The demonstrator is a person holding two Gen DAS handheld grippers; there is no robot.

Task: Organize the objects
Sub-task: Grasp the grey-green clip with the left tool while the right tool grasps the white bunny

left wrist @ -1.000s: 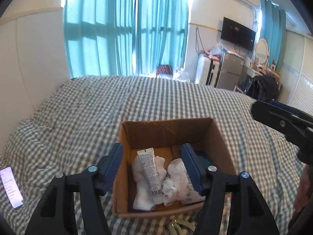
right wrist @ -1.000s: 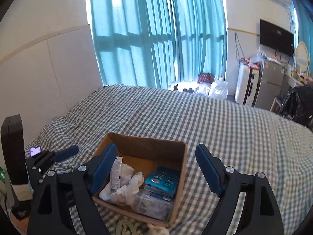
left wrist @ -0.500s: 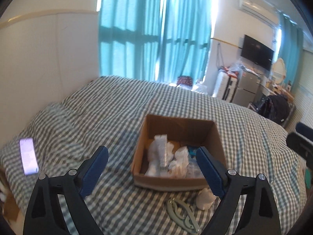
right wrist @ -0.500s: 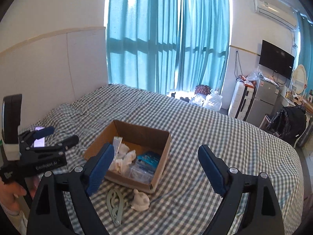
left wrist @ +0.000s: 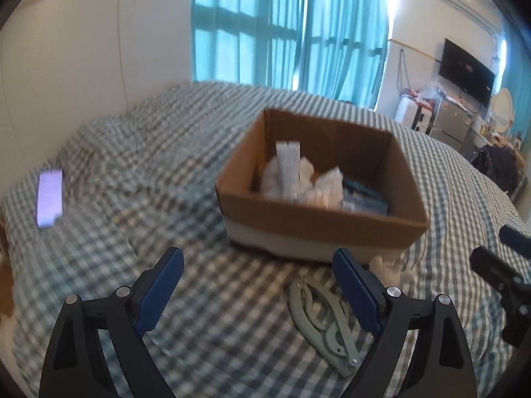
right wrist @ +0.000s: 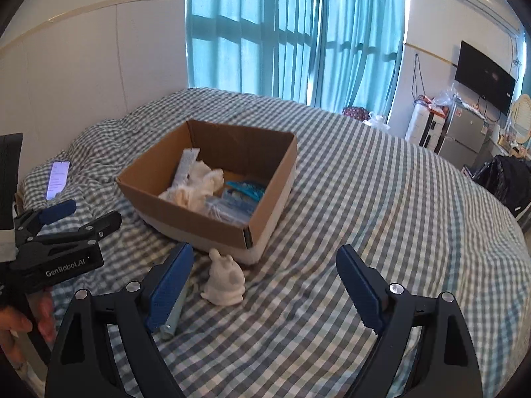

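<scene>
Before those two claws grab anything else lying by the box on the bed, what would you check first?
1. Left gripper open, nothing held: ok.
2. Right gripper open, nothing held: ok.
3. Figurine within the right gripper's line, upright on the bed: ok.
4. Green tool lying flat, partly behind a left finger: ok.
5. Room left in the box: ok.
6. Exact grip points, left view blurred: cannot tell.
</scene>
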